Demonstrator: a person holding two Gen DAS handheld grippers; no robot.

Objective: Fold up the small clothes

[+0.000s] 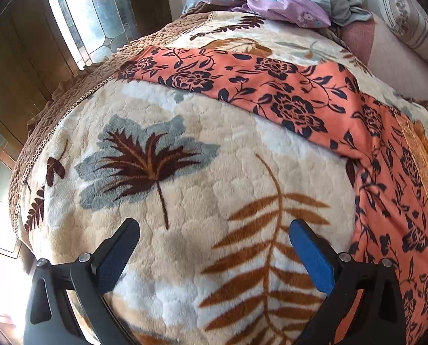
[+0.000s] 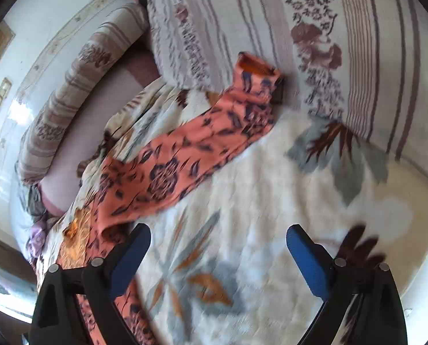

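An orange garment with dark blue flowers (image 1: 297, 97) lies spread on a fluffy leaf-patterned blanket (image 1: 185, 172). In the left wrist view it runs across the back and down the right side. My left gripper (image 1: 214, 228) is open and empty over the blanket, to the left of the garment. In the right wrist view one long part of the garment (image 2: 173, 166) stretches diagonally from the lower left up to a cuff near a pillow. My right gripper (image 2: 218, 234) is open and empty above the blanket, its left finger (image 2: 130, 256) over the garment's lower edge.
A pile of grey and purple clothes (image 1: 286, 3) lies at the far end of the bed. Striped floral pillows (image 2: 329, 43) lie beyond the garment. A wooden door with a glass pane (image 1: 78, 14) stands at the left.
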